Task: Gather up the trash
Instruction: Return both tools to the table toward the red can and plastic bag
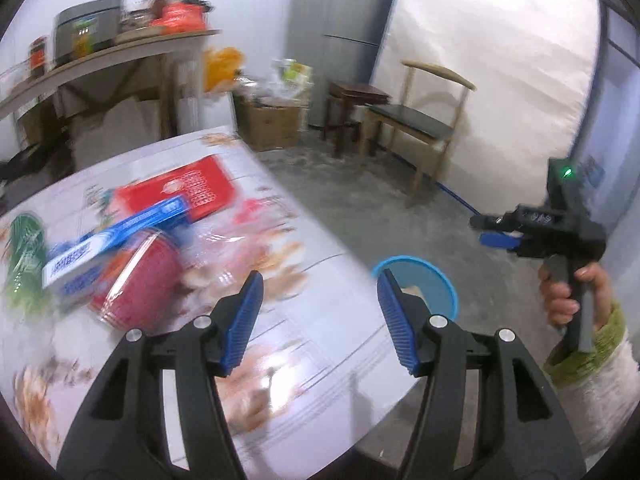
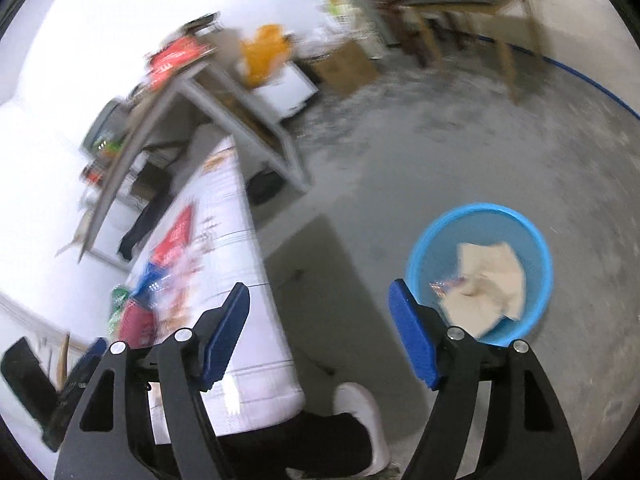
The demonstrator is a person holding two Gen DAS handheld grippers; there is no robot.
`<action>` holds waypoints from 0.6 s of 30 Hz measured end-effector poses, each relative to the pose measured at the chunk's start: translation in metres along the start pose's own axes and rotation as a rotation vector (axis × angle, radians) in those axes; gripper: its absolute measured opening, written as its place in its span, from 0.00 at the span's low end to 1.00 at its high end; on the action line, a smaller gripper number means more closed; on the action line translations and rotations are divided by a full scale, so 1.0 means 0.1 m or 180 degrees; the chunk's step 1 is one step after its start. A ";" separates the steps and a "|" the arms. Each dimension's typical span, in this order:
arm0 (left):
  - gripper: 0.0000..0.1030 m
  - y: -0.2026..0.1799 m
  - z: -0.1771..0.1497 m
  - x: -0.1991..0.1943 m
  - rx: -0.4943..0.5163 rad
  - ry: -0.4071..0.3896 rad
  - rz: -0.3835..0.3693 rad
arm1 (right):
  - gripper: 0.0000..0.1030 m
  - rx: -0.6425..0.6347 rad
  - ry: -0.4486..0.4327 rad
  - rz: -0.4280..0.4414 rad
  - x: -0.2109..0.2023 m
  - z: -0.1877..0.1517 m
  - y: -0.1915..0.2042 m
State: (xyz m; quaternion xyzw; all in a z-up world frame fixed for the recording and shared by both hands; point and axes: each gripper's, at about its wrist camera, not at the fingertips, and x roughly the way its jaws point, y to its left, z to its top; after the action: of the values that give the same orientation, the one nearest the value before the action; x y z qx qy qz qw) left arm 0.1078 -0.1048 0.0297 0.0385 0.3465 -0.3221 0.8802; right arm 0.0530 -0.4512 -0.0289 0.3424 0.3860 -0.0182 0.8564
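Note:
A round blue bin point(image 2: 536, 276) stands on the concrete floor with crumpled beige paper point(image 2: 488, 284) and a small wrapper inside. It also shows in the left wrist view point(image 1: 436, 280), just past the table's edge. My left gripper point(image 1: 320, 320) is open and empty above the patterned table point(image 1: 320, 360). On the table lie a blue-and-white box point(image 1: 116, 240), a red bowl point(image 1: 140, 288), a red packet point(image 1: 188, 188) and a green bottle point(image 1: 24, 260). My right gripper point(image 2: 320, 332) is open and empty, above the floor between table and bin; it also shows in the left wrist view point(image 1: 496, 232).
A wooden chair point(image 1: 416, 120) and dark stool point(image 1: 356, 96) stand at the back wall by a cardboard box point(image 1: 272, 120). A cluttered shelf point(image 1: 100, 56) stands behind the table. My white shoe point(image 2: 360, 412) is on the floor below.

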 end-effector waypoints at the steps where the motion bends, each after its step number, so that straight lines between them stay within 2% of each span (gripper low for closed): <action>1: 0.54 0.08 -0.05 -0.05 -0.0059 -0.0033 0.0054 | 0.68 -0.0120 0.0061 0.0056 0.07 0.01 0.20; 4: 0.55 0.40 -0.18 -0.21 -0.0224 -0.0160 0.0244 | 0.68 -0.0358 0.0215 0.0190 0.28 0.02 0.62; 6: 0.60 0.62 -0.22 -0.30 -0.0314 -0.0245 0.0380 | 0.68 -0.0507 0.0308 0.0243 0.45 0.02 0.88; 10: 0.68 0.94 -0.24 -0.36 -0.0447 -0.0297 0.0606 | 0.68 -0.0665 0.0446 0.0179 0.79 0.00 1.27; 13: 0.73 1.13 -0.24 -0.34 -0.0518 -0.0313 0.0636 | 0.68 -0.0655 0.0477 0.0206 1.00 0.07 1.39; 18: 0.73 1.31 -0.21 -0.11 -0.0539 -0.0202 0.0557 | 0.68 -0.0644 0.0477 0.0066 1.44 0.27 1.56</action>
State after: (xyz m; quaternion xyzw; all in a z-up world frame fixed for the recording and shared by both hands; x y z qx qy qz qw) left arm 0.1666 0.0105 0.0002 -0.0161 0.3398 -0.2147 0.9155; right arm 0.2174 -0.3145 -0.0242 0.2585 0.4452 0.0553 0.8555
